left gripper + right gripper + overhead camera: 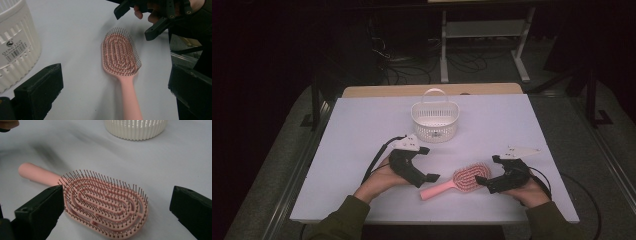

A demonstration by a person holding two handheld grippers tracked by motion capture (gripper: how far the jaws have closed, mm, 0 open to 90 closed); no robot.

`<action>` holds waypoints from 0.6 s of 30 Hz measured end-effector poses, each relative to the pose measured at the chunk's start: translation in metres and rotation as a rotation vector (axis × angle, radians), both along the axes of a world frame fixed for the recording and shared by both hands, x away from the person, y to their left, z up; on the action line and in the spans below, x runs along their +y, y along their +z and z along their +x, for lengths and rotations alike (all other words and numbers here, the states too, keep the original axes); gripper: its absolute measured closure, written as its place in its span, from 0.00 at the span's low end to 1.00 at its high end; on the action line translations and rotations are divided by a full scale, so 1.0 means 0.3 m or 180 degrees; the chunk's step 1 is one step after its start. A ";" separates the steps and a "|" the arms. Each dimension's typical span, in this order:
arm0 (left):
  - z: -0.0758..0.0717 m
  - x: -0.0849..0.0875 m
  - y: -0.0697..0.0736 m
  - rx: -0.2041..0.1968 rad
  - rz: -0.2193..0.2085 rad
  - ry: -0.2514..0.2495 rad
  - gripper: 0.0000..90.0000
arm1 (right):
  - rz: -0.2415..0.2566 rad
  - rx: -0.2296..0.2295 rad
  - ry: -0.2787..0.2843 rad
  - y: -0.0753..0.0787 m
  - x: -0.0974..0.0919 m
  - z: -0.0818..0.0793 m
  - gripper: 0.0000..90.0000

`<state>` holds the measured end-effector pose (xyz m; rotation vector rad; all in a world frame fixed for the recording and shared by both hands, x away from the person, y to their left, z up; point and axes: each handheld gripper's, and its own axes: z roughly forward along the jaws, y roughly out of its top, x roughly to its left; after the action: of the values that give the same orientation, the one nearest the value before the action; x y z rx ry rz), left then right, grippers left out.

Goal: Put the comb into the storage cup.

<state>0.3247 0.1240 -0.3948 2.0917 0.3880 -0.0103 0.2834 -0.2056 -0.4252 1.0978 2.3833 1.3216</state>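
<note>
**Both grippers gape around a pink hairbrush on the table**

The right gripper (495, 174) has its jaws spread wide and holds nothing. In the right gripper view the two black jaws stand at 8 and 4 o'clock with the pink hairbrush (100, 205) lying between them; the left-hand jaw sits just beside the bristles near the neck, and whether it touches them cannot be told. The left gripper (428, 164) is likewise wide open and empty. In the left gripper view its jaws rise at 8 and 4 o'clock, apart from the brush, whose handle runs down toward 6 o'clock between them.

In the high view the brush lies flat on the white table (357, 130), bristles up, at about 5 o'clock from the table's middle. Its head points toward 2 o'clock, right at the right gripper's jaws, and its handle end points toward 8 o'clock, just below the left gripper's lower jaw.

A white slatted basket (434, 122) with an upright hoop handle stands at 12 o'clock from the brush, well apart from it and near the left gripper. Nothing lies between the jaws and the brush.

The brush is salmon pink, with an oval vented head, rows of dark thin pins, and a smooth rounded handle.
</note>
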 end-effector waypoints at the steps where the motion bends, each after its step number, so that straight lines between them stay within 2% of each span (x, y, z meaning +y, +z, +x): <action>1: 0.000 -0.006 -0.001 0.0005 0.0004 -0.0001 0.00 | 0.0000 0.0000 -0.0001 0.000 0.000 0.000 0.00; 18: 0.009 -0.079 -0.011 0.0021 0.0012 -0.0105 0.00 | 0.0002 -0.0003 0.0003 0.000 0.000 0.000 0.00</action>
<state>0.3273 0.1003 -0.3980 2.1021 0.3578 -0.0361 0.2835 -0.2057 -0.4252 1.0960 2.3832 1.3230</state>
